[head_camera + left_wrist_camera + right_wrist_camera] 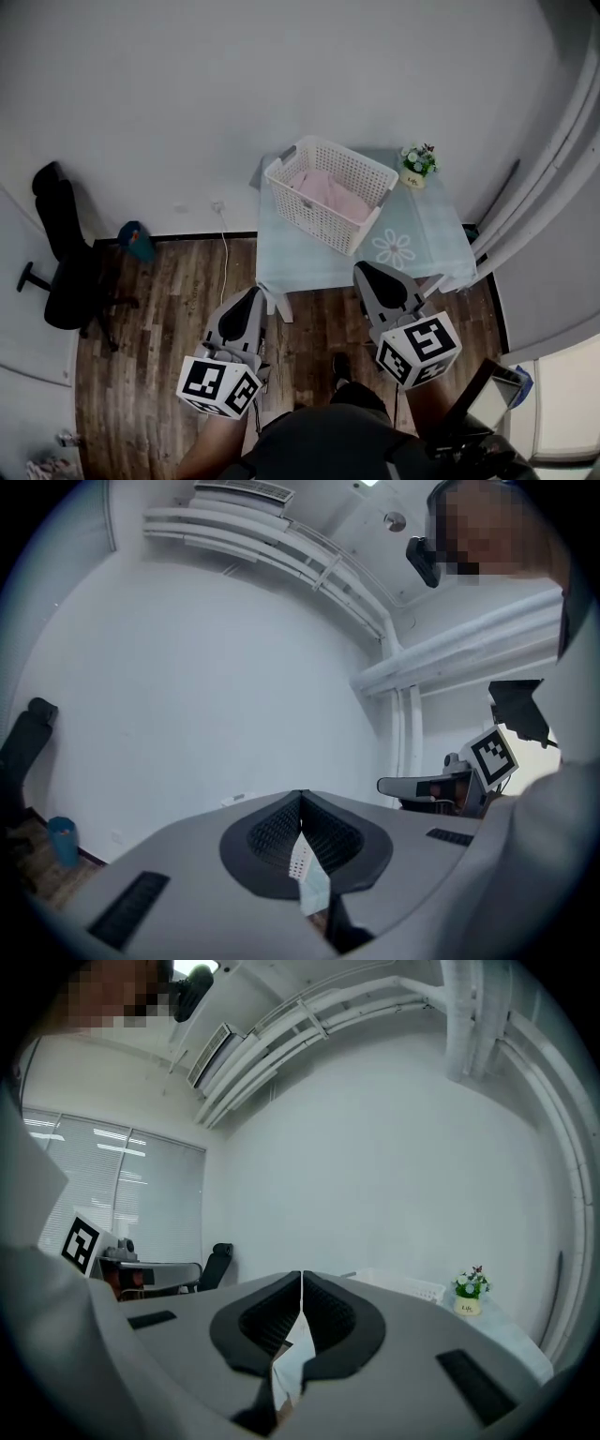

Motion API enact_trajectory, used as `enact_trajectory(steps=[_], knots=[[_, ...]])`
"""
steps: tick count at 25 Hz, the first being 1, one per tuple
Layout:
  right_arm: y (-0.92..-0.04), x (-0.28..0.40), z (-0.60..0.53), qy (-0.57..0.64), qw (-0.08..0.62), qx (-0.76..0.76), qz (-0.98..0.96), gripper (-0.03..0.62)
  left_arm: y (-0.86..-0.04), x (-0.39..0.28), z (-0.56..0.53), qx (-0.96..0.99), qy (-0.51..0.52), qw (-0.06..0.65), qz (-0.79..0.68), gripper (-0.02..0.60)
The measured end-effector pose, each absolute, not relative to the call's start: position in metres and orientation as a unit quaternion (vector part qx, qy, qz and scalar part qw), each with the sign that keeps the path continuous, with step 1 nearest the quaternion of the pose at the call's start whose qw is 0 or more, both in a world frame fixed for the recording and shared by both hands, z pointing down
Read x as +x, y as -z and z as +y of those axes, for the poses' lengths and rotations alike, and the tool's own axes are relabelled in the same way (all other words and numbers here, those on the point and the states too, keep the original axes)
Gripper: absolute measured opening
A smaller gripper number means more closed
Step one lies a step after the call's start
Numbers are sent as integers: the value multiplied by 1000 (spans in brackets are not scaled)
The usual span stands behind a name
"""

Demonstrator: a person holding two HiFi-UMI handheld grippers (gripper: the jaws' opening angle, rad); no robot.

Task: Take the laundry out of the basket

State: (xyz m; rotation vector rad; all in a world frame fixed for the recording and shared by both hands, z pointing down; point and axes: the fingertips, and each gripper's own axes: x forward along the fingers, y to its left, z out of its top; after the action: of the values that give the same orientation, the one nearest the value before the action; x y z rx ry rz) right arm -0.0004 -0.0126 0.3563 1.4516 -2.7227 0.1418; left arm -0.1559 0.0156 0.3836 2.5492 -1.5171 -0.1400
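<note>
White plastic laundry basket (323, 223) — pink laundry (330, 194) inside — runs ten-to-four o'clock on the table (427, 246); left gripper (254, 293) and right gripper (367, 271) both closed, empty.

basket (319, 217): white perforated plastic | laundry (330, 193): soft pink cloth | floor (159, 319): dark wood planks, matt

Bright, even light; fisheye edges

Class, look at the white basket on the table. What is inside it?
Pink laundry lies bunched inside the basket. Whatever sits beneath that cloth, and the basket's floor, is covered and cannot be seen.
</note>
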Motion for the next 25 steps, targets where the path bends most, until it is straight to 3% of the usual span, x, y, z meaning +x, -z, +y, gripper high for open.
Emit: enact_trajectory(steps=[25], knots=[[-356,95,-223,-62,12,427,-902,18,-371,-74,-170,826,6,73,-558,9]])
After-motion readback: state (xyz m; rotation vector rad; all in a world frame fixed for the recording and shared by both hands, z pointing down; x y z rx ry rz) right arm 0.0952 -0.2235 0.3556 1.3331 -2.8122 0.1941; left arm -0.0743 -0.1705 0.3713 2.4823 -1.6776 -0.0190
